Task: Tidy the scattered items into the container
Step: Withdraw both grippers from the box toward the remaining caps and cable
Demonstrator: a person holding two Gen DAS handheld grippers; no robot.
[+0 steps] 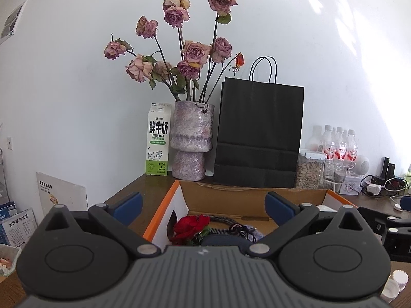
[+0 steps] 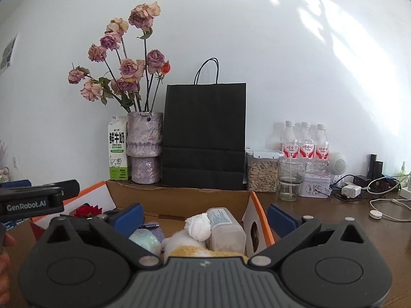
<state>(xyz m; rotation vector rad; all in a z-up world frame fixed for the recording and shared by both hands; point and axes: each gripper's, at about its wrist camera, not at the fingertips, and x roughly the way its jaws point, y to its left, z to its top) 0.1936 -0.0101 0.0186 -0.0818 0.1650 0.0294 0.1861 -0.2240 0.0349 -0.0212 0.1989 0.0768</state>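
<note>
Left gripper (image 1: 203,205): fingers spread, empty | right gripper (image 2: 204,214): spread, empty | cardboard box (image 1: 246,196) at 12 o'clock holds red rose (image 1: 191,227), plush toy (image 2: 197,227), jar (image 2: 224,227) | risk: I judge a low pass snags the orange flap (image 2: 262,220), shifting the box toward the vase (image 1: 191,141).

The cardboard box (image 1: 246,200) is brown inside with orange edges and white flaps. A red rose (image 1: 191,227) lies in it. The fingers (image 1: 128,206) are blue. A black paper bag (image 1: 259,133) stands beside a mottled purple vase (image 1: 191,141) and a white-and-green milk carton (image 1: 158,140) on the dark brown desk (image 1: 143,192).
</note>
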